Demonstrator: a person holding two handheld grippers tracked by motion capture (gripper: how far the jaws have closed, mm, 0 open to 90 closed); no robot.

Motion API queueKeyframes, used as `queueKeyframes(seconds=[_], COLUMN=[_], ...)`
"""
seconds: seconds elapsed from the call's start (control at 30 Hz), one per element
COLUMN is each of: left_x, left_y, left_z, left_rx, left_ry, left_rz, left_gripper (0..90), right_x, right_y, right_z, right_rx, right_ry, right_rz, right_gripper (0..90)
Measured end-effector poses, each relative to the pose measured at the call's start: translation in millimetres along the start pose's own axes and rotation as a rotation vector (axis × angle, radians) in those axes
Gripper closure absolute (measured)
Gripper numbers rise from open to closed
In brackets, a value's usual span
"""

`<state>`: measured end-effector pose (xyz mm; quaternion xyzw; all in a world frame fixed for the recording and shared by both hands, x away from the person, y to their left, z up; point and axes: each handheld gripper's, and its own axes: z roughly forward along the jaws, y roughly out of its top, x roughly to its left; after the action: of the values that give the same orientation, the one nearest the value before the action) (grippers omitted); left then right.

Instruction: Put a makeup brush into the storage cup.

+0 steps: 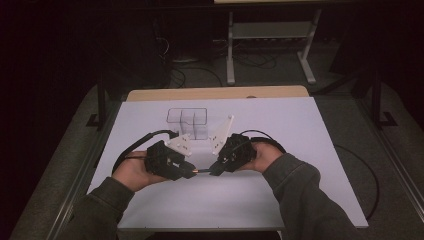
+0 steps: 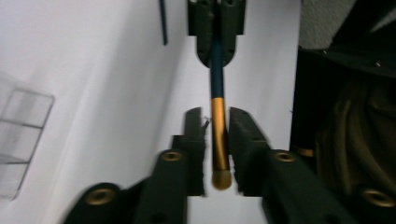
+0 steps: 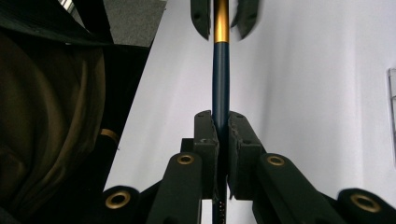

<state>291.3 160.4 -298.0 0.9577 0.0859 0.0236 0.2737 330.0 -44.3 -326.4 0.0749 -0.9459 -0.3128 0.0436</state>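
Note:
A slim pen with a dark blue shaft and a gold end (image 1: pixel 202 171) hangs level above the white table between both grippers. My right gripper (image 1: pixel 214 170) is shut on the blue shaft (image 3: pixel 220 70), its jaws pressed against it (image 3: pixel 220 116). My left gripper (image 1: pixel 192 171) stands open around the gold end (image 2: pixel 218 140), with a narrow gap at each jaw (image 2: pixel 215 114). In the left gripper view the right gripper (image 2: pixel 215 56) faces me from the far end of the pen. The left gripper (image 3: pixel 223 28) appears at the top of the right gripper view.
A clear plastic organiser with compartments (image 1: pixel 187 121) stands on the white table sheet (image 1: pixel 280 130) just behind the grippers, and it also shows as a clear box (image 2: pixel 18 140) at the left edge. Olive sleeves (image 1: pixel 300 190) come in from below. Cables loop beside each hand.

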Motion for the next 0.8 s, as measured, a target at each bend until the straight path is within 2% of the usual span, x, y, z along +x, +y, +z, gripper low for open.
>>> queueKeyframes(seconds=[0.07,0.3,0.47,0.53,0.67,0.8], left_x=[0.4,2.8,3.4,4.0,4.8,6.3], left_y=[-3.3,-13.2,-18.8,-21.6,-26.3,-27.7], left_z=[-1.0,-3.4,-4.3,-3.9,-2.0,-0.5], left_rx=[-0.031,-0.091,-0.119,-0.137,-0.167,-0.201], left_ry=[0.003,0.007,0.005,0.004,-0.004,-0.005], left_rz=[-0.024,-0.070,-0.087,-0.093,-0.114,-0.130], left_gripper=[70.5,63.4,62.6,62.2,61.5,62.2], right_x=[-0.2,-0.8,1.6,1.2,1.9,2.0], right_y=[-2.9,-12.1,-17.0,-18.9,-23.6,-26.1], right_z=[0.6,-0.6,-1.7,-1.8,-2.2,0.1], right_rx=[-0.018,-0.076,-0.112,-0.132,-0.185,-0.209], right_ry=[-0.007,-0.028,-0.044,-0.058,-0.075,-0.083], right_rz=[0.003,0.017,0.038,0.023,0.042,0.043], right_gripper=[83.2,83.2,83.2,83.2,83.2,83.2])
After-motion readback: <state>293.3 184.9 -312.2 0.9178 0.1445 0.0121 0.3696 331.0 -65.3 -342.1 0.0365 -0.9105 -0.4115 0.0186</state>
